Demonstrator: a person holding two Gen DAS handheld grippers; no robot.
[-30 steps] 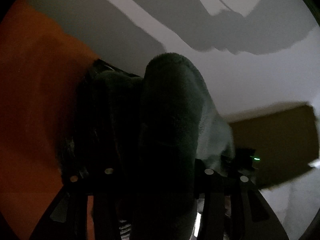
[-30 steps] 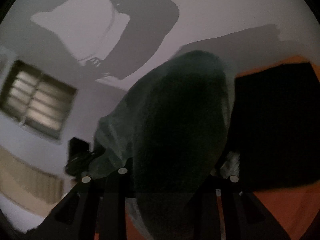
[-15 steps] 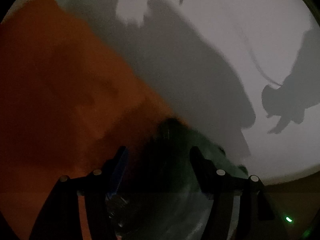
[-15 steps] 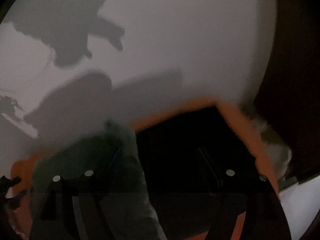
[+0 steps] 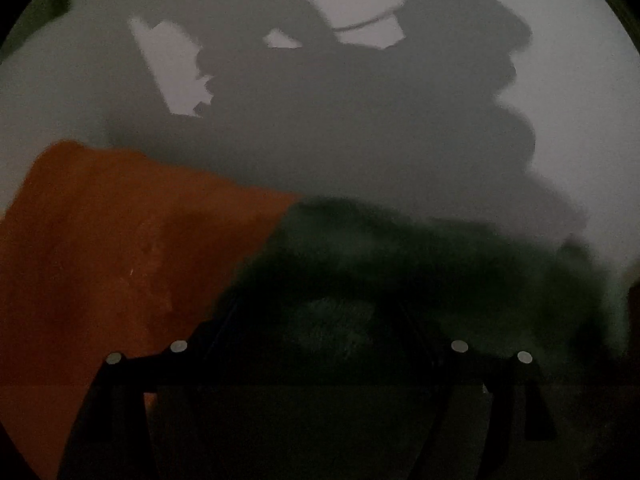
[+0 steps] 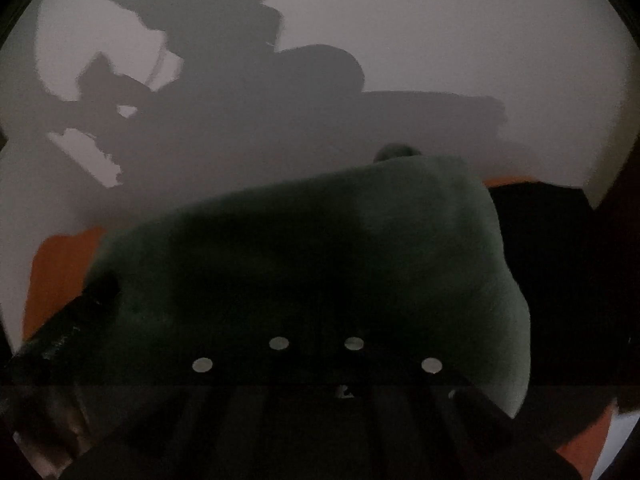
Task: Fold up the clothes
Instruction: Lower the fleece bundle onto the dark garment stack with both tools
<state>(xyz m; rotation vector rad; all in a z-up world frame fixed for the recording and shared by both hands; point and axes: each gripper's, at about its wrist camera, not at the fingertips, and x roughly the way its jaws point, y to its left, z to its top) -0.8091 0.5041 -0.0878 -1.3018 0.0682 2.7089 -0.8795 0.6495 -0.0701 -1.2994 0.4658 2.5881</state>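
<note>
Dark green fleece garment (image 6: 320, 248): soft, limp, bulky | best pinched at edge | left gripper (image 5: 320, 320) jaws apart over cloth | right gripper (image 6: 316, 332) jaws together, apparently clamped on cloth

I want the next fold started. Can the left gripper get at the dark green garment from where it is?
Probably yes: the left gripper looks spread open, with the dark green garment right at its fingers, nothing between.

Green cloth (image 5: 400, 264) bunches across my left fingers, blocking straight ahead. Orange sheet (image 5: 120, 240) to its left lies bare. My right view is filled by the same cloth (image 6: 320, 248); dark block (image 6: 560, 260) at right.
</note>
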